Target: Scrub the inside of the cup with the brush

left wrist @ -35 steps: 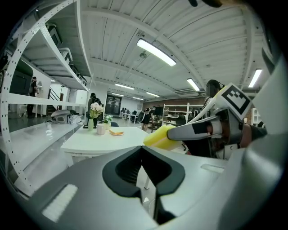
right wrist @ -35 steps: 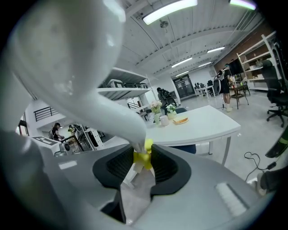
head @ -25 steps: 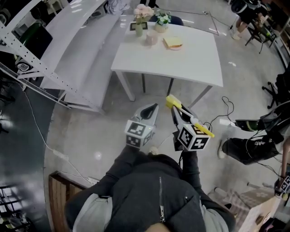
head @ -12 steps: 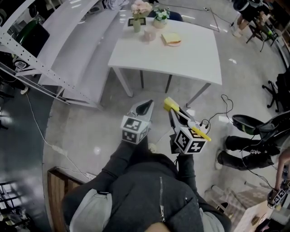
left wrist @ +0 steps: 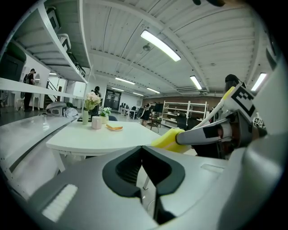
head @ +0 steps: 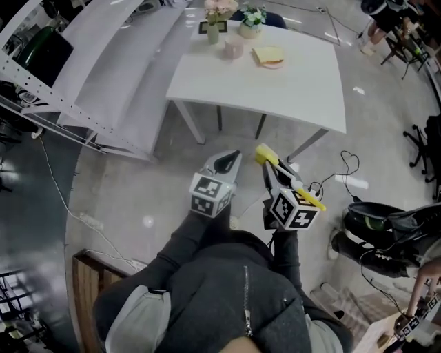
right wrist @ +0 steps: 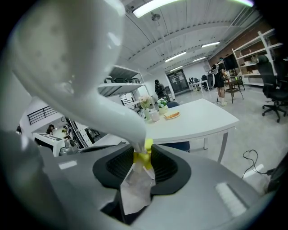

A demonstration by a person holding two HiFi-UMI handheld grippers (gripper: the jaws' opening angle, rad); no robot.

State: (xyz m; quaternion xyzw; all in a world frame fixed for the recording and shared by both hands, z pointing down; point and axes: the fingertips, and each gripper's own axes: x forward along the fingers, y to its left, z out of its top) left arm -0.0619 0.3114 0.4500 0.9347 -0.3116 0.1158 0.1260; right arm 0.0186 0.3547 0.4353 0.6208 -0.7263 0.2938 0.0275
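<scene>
- Our right gripper (head: 274, 172) clamps the white-handled brush with a yellow sponge head (head: 264, 154); the head points toward the table.
- Our left gripper (head: 231, 160) is closed tight on nothing, just beside the right one.
- The pale pink cup (head: 233, 47) stands near the far edge of the white square table (head: 289, 89), well apart from both grippers, with grey floor between.
- Near the cup we see a vase of pink flowers (head: 213, 17) and a flat yellow item on a small plate (head: 269, 56).
- A thin black cable (head: 348, 165) loops on the floor to our right.
</scene>
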